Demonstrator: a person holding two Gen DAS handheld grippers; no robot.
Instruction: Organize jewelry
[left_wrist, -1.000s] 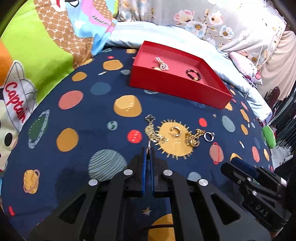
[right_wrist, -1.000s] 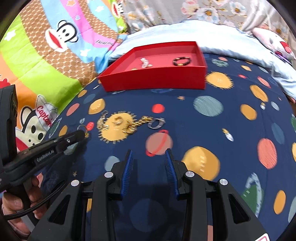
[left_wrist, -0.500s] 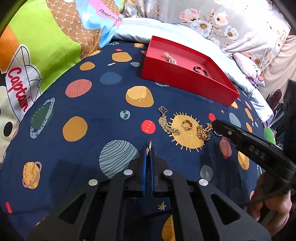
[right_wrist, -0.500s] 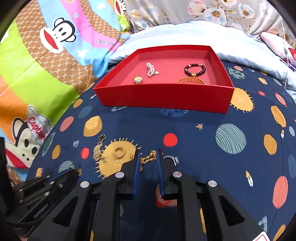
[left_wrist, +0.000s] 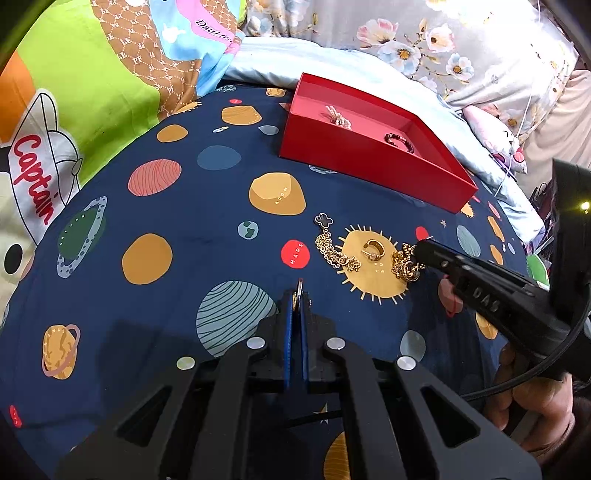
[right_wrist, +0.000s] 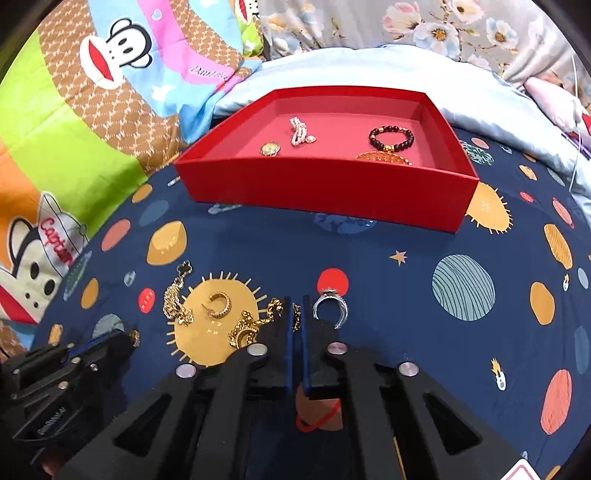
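A red tray (right_wrist: 325, 192) (left_wrist: 369, 162) at the back holds a dark bead bracelet (right_wrist: 391, 138), a pearl piece (right_wrist: 299, 131) and a gold pendant (right_wrist: 270, 148). On the planet-print sheet lie a gold chain with a black clover (left_wrist: 332, 247) (right_wrist: 175, 299), a gold hoop earring (left_wrist: 374, 249) (right_wrist: 219, 302), a chunky gold chain (right_wrist: 255, 323) and a silver ring (right_wrist: 330, 306). My left gripper (left_wrist: 296, 295) is shut on a small ring (left_wrist: 298, 290). My right gripper (right_wrist: 295, 314) is shut on the chunky chain's end; it also shows in the left wrist view (left_wrist: 421, 251).
Bright cartoon quilts (left_wrist: 74, 110) rise at the left and floral bedding (right_wrist: 443, 33) at the back. The left gripper's body (right_wrist: 66, 365) sits at the lower left of the right wrist view.
The right gripper came down over the jewelry and closed from open onto the chunky chain. The left gripper drew back from the pile, still shut on its ring.
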